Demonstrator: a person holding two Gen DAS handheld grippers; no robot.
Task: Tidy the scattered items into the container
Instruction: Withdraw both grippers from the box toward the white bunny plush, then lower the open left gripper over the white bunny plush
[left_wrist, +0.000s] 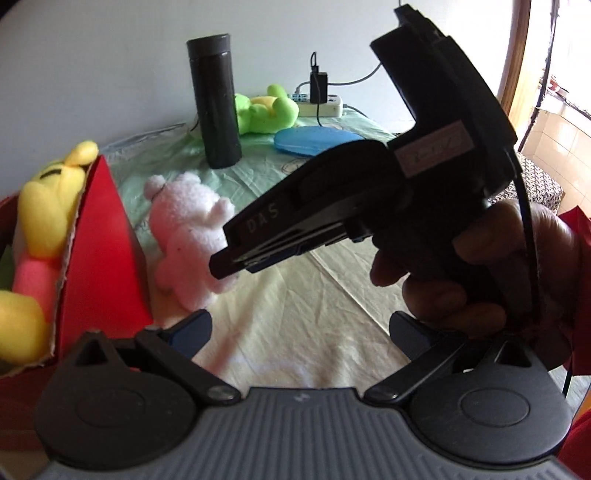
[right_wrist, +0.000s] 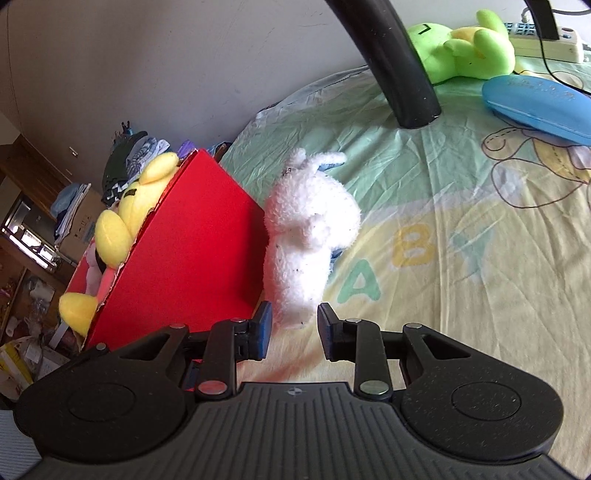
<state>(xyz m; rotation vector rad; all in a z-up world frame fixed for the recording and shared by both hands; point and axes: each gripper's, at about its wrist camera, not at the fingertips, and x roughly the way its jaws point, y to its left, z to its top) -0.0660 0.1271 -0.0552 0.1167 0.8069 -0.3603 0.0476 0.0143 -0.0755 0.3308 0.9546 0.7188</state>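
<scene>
Right hand-held gripper (right_wrist: 294, 330) low over the sheet-covered surface (right_wrist: 461, 266), jaws parted to a moderate gap with nothing between them, fingertips (right_wrist: 264, 325) on either side of the bottom end of the white plush toy (right_wrist: 312, 240), near it but contact not clear. White plush toy lying on the surface just beside the red box (right_wrist: 192, 251), seemingly touching its side wall. Inside the box, a yellow plush toy (right_wrist: 125, 218) with its head and limbs poking over the torn cardboard rim, something pink under it. In the left wrist view, left hand-held gripper (left_wrist: 299, 334) spread wide, nothing held, hanging above bare sheet; in front of it the right hand-held gripper seen from the side, nose pointed down at the white plush toy (left_wrist: 188, 236), gripped by the person's hand (left_wrist: 480, 266). Farther back on the surface: a tall black flask (left_wrist: 216, 99) standing upright, a green plush toy (left_wrist: 266, 110) lying behind it, a blue case (left_wrist: 314, 140) lying flat just in front of the green toy, and a white power strip (left_wrist: 321, 105) with a black charger plugged in by the wall.
</scene>
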